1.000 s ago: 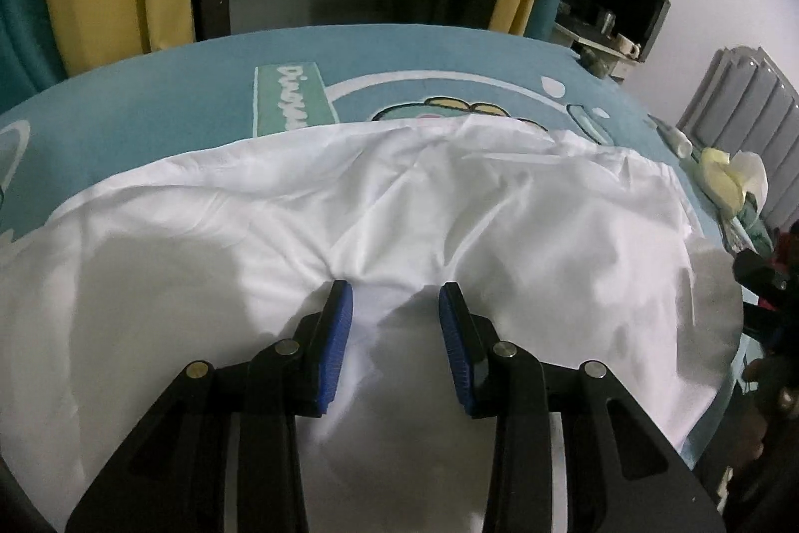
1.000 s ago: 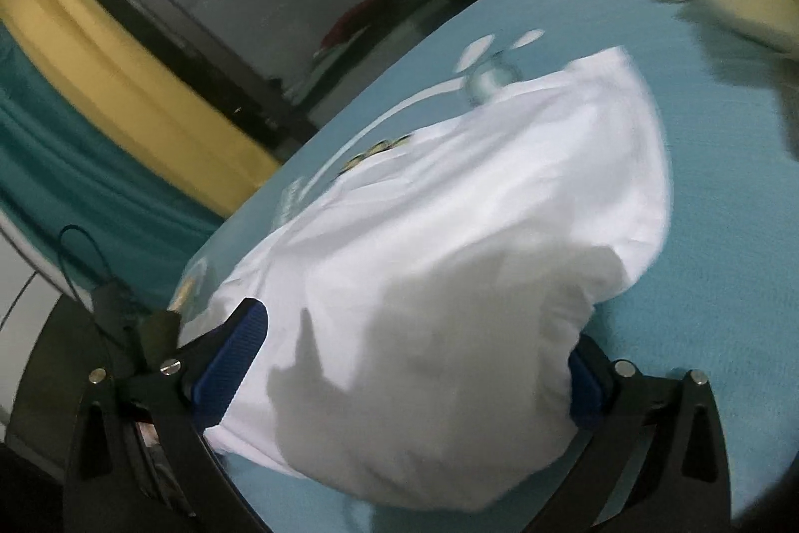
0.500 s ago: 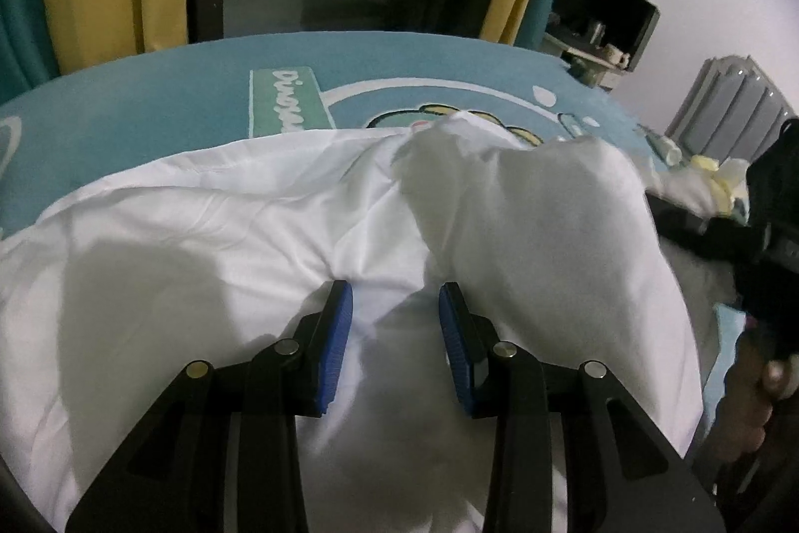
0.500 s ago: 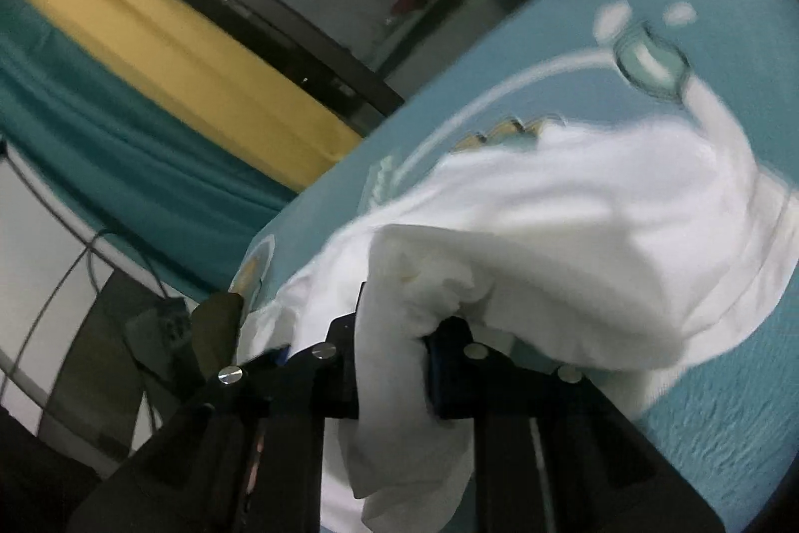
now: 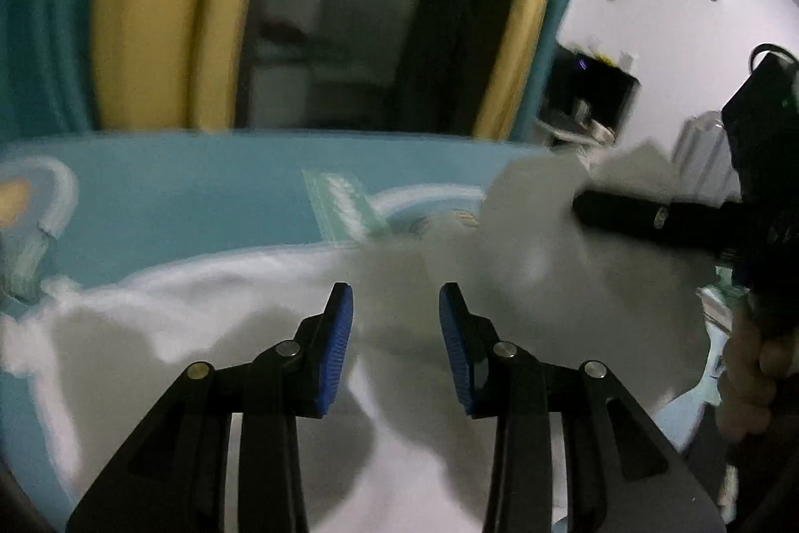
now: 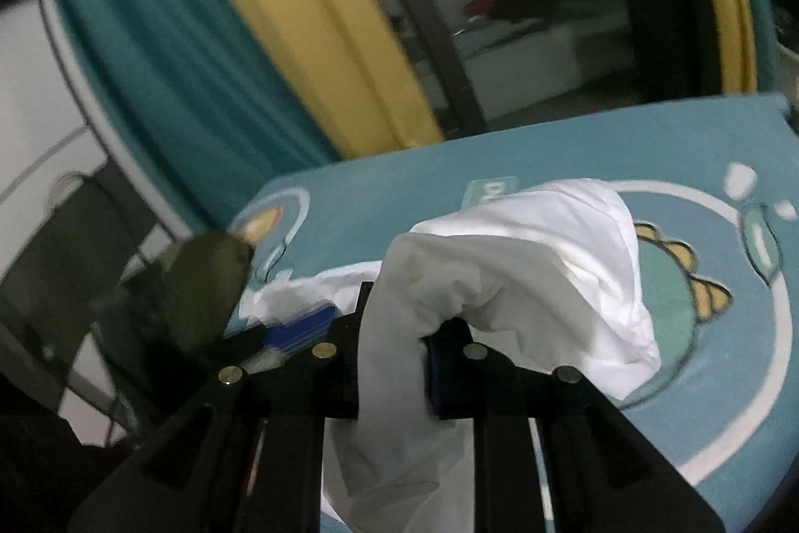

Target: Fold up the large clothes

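The white garment (image 6: 539, 263) lies on a teal bed cover (image 6: 699, 133) printed with a cartoon dinosaur, and one side of it is lifted clear of the bed. The right hand-held gripper (image 6: 392, 363) has just been closing and now pinches a bunch of that cloth between its blue pads; the fabric spills up over the jaws and droops back toward the bed in a loose arch, which suggests the edge is being carried across to make a fold. From the left wrist view, the same gripper (image 5: 589, 203) shows as a dark bar reaching into the raised cloth, with the person's hand (image 5: 749, 373) below it on the grip. The left hand-held gripper (image 5: 394, 308) hangs above the flat part of the garment (image 5: 224, 323) with its jaws at a middling gap and nothing caught between them; it seems to be waiting over the cloth rather than gripping it. The left view is blurred, so whether its fingertips touch the fabric cannot be told.
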`<move>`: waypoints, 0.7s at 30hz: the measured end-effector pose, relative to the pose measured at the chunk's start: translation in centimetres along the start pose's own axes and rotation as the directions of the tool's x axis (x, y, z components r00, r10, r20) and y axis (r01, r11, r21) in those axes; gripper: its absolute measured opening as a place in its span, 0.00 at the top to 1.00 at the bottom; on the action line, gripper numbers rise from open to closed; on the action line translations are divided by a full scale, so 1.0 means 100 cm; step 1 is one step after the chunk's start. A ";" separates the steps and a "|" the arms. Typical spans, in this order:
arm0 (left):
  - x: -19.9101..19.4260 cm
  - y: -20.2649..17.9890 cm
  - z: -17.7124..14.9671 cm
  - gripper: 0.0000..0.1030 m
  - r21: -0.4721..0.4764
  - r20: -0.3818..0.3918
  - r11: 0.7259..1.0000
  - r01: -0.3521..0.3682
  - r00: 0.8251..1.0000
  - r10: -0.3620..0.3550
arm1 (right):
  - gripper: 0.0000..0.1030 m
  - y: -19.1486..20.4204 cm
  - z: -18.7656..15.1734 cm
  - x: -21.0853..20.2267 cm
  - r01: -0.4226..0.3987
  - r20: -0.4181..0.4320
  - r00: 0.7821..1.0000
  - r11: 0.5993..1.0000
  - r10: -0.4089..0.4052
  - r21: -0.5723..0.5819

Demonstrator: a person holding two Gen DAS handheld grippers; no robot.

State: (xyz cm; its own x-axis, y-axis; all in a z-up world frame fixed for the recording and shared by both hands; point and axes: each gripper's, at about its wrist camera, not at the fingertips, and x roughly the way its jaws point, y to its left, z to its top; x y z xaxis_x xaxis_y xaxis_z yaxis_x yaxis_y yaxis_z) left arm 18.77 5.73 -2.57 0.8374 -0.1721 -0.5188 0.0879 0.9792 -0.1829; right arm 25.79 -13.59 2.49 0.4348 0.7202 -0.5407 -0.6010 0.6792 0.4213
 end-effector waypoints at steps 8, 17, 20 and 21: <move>-0.053 0.093 0.000 0.63 -0.072 0.067 0.970 -0.234 0.969 0.239 | 0.84 0.058 -0.011 0.071 -0.090 -0.149 0.986 0.992 0.075 -0.094; -0.089 0.155 -0.016 0.63 -0.165 0.047 0.930 -0.329 0.939 0.341 | 0.81 0.119 -0.045 0.142 -0.216 -0.364 0.921 0.958 0.136 -0.187; -0.098 0.167 -0.019 0.63 -0.191 0.031 0.920 -0.342 0.935 0.353 | 0.76 0.136 -0.058 0.161 -0.259 -0.439 0.887 0.941 0.142 -0.218; -0.100 0.172 -0.018 0.63 -0.198 0.023 0.917 -0.347 0.933 0.358 | 0.72 0.141 -0.062 0.166 -0.276 -0.468 0.872 0.933 0.142 -0.230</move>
State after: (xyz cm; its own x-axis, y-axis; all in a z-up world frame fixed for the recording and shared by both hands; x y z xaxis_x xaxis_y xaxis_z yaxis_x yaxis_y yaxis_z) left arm 10.95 24.05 -2.03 0.8255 0.1926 -0.5305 -0.3168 0.9361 -0.1531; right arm 20.36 7.04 -5.08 -0.0205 0.6580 -0.7527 -0.8352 0.4025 0.3746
